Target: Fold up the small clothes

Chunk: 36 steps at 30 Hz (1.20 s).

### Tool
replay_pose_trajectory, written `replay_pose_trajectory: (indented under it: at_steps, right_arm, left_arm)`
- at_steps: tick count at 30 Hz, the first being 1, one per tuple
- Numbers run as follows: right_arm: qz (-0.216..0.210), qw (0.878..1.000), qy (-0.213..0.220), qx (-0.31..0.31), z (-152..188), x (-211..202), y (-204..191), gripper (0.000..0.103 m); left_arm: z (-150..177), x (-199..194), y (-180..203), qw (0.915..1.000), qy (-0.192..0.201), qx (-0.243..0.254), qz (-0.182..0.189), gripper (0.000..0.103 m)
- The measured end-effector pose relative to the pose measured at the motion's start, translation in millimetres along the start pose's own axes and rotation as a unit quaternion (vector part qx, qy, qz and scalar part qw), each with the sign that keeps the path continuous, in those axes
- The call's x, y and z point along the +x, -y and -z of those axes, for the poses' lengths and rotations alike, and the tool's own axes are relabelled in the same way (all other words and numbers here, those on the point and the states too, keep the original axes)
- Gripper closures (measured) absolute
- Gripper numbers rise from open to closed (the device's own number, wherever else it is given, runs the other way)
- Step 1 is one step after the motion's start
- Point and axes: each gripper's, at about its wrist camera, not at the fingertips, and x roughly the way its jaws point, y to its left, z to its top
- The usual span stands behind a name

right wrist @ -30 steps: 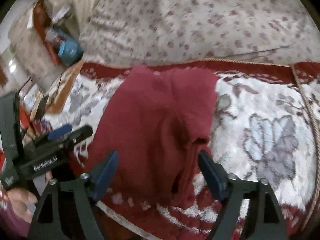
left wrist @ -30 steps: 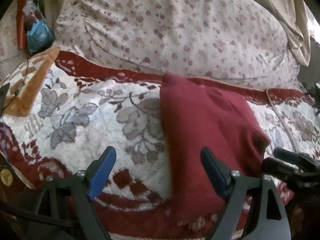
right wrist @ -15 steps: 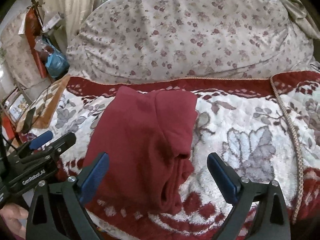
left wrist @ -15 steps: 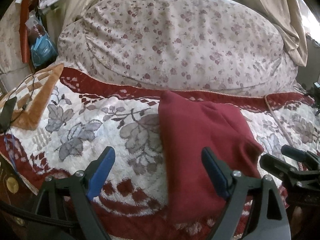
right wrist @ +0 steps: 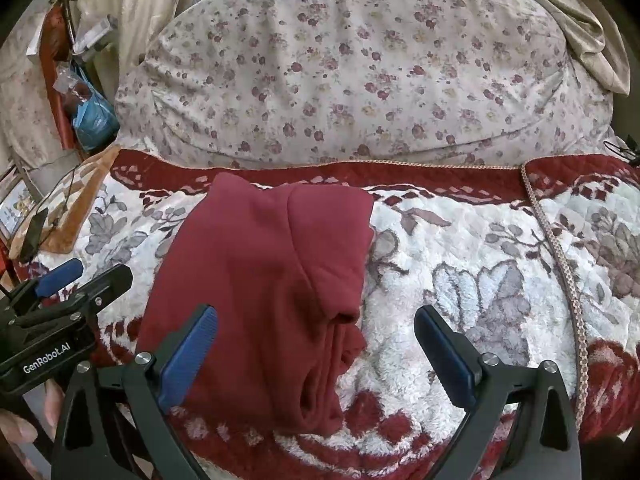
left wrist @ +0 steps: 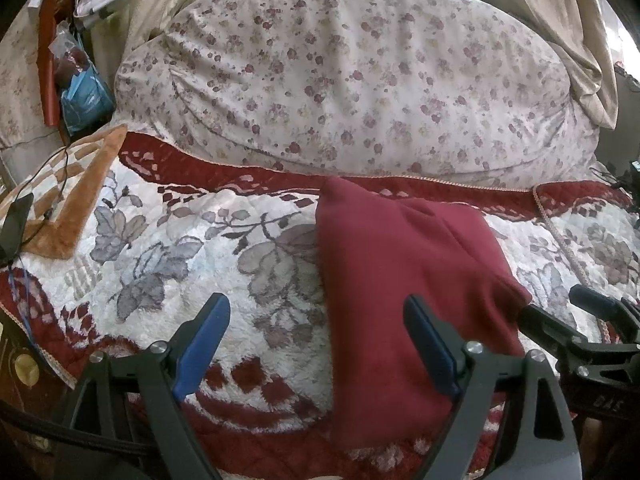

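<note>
- The scene is a bed with a plush red-and-white floral blanket (left wrist: 200, 248); a large flowered pillow (left wrist: 340, 80) lies along its far side.
- The left tool (left wrist: 316, 344) stands spread, nothing between its pads, above the blanket just beside the garment's left edge.
- The right tool (right wrist: 316, 356) is also spread and empty; it has widened and pulled back over the last second, and now hangs above the garment's near right corner.
- The dark red garment (right wrist: 260, 280) lies released, folded into a narrow strip running from the near edge towards the pillow; this fold looks finished, another likely remains.
- Its right edge is bunched in loose layers.
- Left and right of the garment the blanket lies bare, leaving room to move.
</note>
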Motion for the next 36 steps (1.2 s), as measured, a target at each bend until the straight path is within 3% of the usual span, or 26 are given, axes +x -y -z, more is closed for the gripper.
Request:
replay_pose_trajectory:
  at_steps: [36]
  right_arm:
    - [-0.001,1.000,-0.026,0.002,8.1,17.2,-4.6,0.002]
  left_arm:
    - [9.8,19.2,4.2,0.9996,-0.024,0.013,-0.002,0.016]
